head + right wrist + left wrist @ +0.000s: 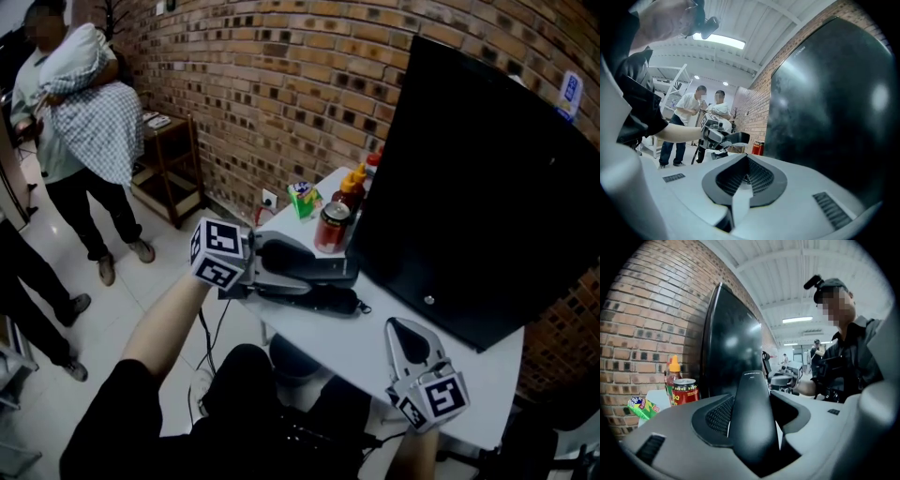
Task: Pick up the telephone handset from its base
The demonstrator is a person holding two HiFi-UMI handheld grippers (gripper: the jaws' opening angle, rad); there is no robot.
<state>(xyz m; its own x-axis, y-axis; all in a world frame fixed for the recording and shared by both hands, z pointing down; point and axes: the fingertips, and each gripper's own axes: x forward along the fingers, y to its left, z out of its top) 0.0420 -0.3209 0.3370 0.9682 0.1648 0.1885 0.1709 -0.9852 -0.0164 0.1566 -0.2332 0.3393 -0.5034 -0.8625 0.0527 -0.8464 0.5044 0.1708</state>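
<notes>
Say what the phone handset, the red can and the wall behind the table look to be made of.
The handset is probably moulded plastic: smooth, black, with a soft satin sheen. The red can looks like thin metal, with a silvery rim and glossy printed side. The wall is brick, matt and rough, with pale mortar lines.

Brick wall [281, 75], pale floor [159, 267], small wooden side table [174, 131].

Left gripper [347, 272] clamped, right gripper [401, 328] fingers [820, 187] apparently together.
</notes>
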